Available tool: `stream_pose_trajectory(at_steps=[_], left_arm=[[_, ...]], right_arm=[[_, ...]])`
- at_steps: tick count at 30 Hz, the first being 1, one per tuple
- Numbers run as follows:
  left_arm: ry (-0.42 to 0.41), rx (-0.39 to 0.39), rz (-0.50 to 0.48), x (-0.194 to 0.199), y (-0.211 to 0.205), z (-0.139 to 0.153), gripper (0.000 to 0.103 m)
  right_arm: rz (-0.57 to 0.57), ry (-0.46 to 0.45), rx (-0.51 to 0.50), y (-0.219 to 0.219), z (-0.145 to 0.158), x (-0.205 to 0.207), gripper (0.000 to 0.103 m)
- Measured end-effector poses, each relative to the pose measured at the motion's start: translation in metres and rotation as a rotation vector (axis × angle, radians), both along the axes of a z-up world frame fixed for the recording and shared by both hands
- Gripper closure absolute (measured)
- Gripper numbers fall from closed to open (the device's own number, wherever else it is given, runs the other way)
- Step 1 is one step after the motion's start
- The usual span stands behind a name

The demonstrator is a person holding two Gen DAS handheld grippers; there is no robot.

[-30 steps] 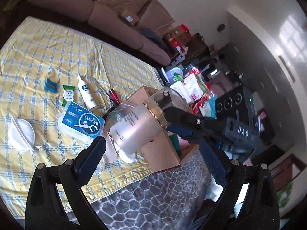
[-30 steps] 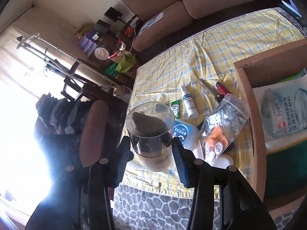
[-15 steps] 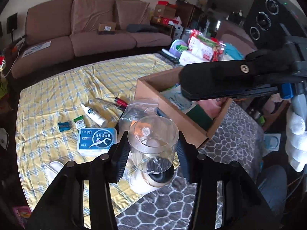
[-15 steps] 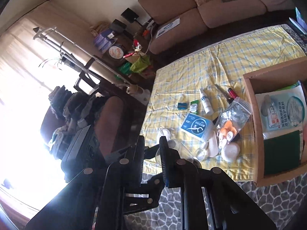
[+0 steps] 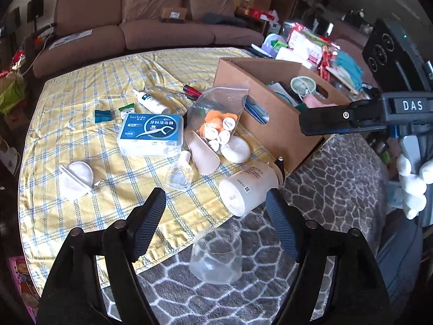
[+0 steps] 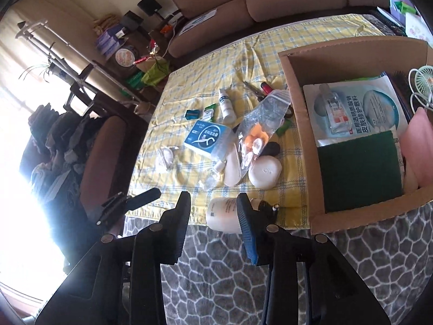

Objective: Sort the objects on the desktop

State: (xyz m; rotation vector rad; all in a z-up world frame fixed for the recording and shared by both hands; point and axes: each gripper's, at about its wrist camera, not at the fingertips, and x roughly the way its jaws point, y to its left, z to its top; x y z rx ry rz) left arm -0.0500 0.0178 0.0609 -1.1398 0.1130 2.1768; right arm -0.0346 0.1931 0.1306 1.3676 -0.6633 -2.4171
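Note:
A white pump bottle (image 5: 250, 185) lies on its side at the near edge of the yellow checked cloth (image 5: 81, 146); it also shows in the right wrist view (image 6: 223, 214). Its clear cap (image 5: 216, 256) lies loose on the grey patterned surface, between my left gripper's fingers. My left gripper (image 5: 216, 222) is open and empty above the cap. My right gripper (image 6: 213, 226) is open and empty just above the bottle. A cardboard box (image 5: 273, 113) with several items stands to the right, also in the right wrist view (image 6: 300, 124).
On the cloth lie a blue floss-pick box (image 5: 150, 134), a plastic bag of small items (image 5: 216, 116), a white soap (image 5: 235, 149), a small clear bottle (image 5: 180, 174), a white tube (image 5: 150, 100) and cotton pads (image 5: 77, 176). A brown sofa (image 5: 151, 24) stands behind.
The left gripper held the clear cap half a second ago; it has opened and the cap now lies on the grey surface. The right gripper has opened; the bottle lies on the cloth edge.

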Motion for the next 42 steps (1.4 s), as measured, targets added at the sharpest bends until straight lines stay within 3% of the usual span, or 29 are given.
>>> stream_pose_trajectory(at_steps=[8,15,19,23,29,30,35,42], left_arm=[[0.017,-0.007,-0.014,0.022,-0.023,0.004,0.029],[0.165,-0.128,-0.244,0.036,0.05,0.014,0.028],[0.221,-0.265,-0.378,0.038,0.1,0.003,0.03],[0.213,-0.381,-0.387,0.023,0.116,-0.022,0.041],[0.195,-0.454,-0.398,0.013,0.112,-0.041,0.044],[0.198,-0.462,-0.397,0.013,0.111,-0.044,0.049],[0.107,-0.252,-0.304,0.009,0.089,-0.035,0.057],[-0.054,0.09,-0.162,0.009,0.033,-0.014,0.058]], right_arm=[[-0.022,0.036,0.001,0.006,0.001,0.027,0.057],[-0.108,0.028,-0.094,0.034,-0.013,0.05,0.057],[-0.126,0.021,-0.114,0.048,-0.016,0.06,0.057],[-0.125,-0.001,-0.114,0.055,-0.023,0.064,0.057],[-0.114,-0.015,-0.117,0.056,-0.033,0.06,0.056],[-0.113,-0.016,-0.12,0.055,-0.034,0.059,0.056],[-0.112,-0.02,-0.175,0.049,-0.039,0.055,0.055],[-0.173,-0.054,-0.425,0.041,-0.063,0.047,0.041]])
